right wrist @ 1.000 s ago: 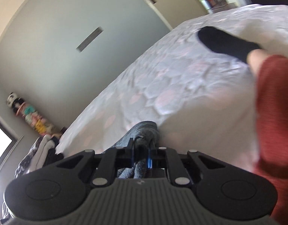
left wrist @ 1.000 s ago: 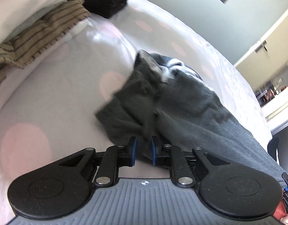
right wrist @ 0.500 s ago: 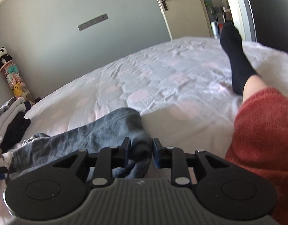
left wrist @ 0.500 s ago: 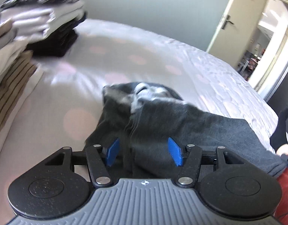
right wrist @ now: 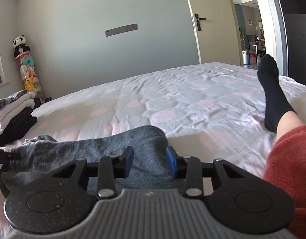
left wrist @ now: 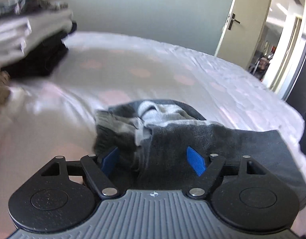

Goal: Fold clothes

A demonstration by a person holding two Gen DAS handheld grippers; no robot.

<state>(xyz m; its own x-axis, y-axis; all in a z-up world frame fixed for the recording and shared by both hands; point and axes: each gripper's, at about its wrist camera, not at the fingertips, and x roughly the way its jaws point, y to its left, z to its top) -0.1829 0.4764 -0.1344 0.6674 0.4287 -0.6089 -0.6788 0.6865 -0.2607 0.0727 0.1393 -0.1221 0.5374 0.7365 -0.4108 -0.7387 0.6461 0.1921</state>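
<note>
left wrist view: the left gripper [left wrist: 153, 160] hangs spread over the dark grey garment [left wrist: 202, 139], which lies bunched on the bed [left wrist: 173, 75]. the right gripper [right wrist: 149, 162] is spread too, gripping nothing, probably to pick fresh corners.

bed [right wrist: 192, 91] carries grey garment [right wrist: 93, 149] and folded stack [right wrist: 15, 117].

One grey garment [left wrist: 212, 143], one clothes stack [right wrist: 15, 115], perhaps five folded pieces.
</note>
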